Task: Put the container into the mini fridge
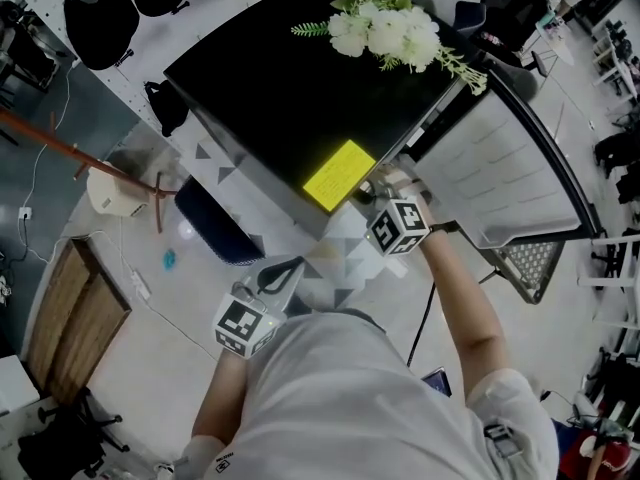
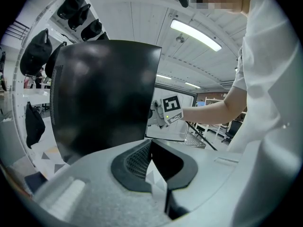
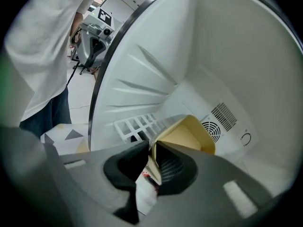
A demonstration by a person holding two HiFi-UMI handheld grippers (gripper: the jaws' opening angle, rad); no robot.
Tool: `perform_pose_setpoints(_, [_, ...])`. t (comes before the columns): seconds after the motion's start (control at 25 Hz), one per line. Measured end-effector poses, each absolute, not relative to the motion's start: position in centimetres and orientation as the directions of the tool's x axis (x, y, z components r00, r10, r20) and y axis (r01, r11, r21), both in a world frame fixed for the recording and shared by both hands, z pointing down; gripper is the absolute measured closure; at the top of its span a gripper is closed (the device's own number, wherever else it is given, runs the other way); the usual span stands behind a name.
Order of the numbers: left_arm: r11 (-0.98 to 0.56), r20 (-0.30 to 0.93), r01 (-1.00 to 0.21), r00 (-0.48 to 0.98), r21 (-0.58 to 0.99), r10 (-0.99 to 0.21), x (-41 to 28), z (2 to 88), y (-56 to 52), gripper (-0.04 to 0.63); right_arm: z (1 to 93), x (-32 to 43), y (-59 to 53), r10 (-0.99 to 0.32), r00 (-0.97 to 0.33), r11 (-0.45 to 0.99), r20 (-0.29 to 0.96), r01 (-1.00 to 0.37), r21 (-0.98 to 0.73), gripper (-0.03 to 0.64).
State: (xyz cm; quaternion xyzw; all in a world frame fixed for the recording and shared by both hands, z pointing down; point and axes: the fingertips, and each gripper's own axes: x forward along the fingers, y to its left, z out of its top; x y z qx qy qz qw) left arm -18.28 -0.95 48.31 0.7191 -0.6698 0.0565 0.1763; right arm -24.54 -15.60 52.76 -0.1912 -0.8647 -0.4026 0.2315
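Note:
The black mini fridge (image 1: 290,98) stands ahead with its door (image 1: 500,168) swung open to the right; its white inside (image 3: 227,56), with a wire shelf (image 3: 142,124) and a fan vent (image 3: 211,130), fills the right gripper view. My right gripper (image 1: 377,192) reaches into the opening and is shut on a tan paper container (image 3: 187,136), pinched by its wall between the pads (image 3: 128,162). My left gripper (image 1: 285,270) hangs lower left, in front of the fridge's black side (image 2: 104,93), jaws shut with nothing in them (image 2: 150,143).
White flowers (image 1: 390,28) lie on the fridge top and a yellow sticker (image 1: 340,175) marks its near corner. A dark blue bin (image 1: 215,223) stands left of the fridge, near a wooden coat stand (image 1: 80,153). A wire rack (image 1: 530,263) stands beyond the door.

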Motion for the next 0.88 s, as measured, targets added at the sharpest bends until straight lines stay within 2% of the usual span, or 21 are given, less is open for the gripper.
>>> perform_pose_setpoints(0.56, [-0.022, 0.314, -0.986, 0.074, 0.167, -0.946, -18.4, 48.2, -0.2, 0.586, 52.7, -25.5, -15.0, 0.159, -0.83, 0.602, 0.534, 0.51, 0.615, 0.53])
perform_pose_setpoints(0.88, [-0.057, 0.307, -0.985, 0.105, 0.161, -0.946, -17.6, 47.8, -0.8, 0.586, 50.7, -24.8, -16.0, 0.137, -0.869, 0.695, 0.475, 0.426, 0.579, 0.523])
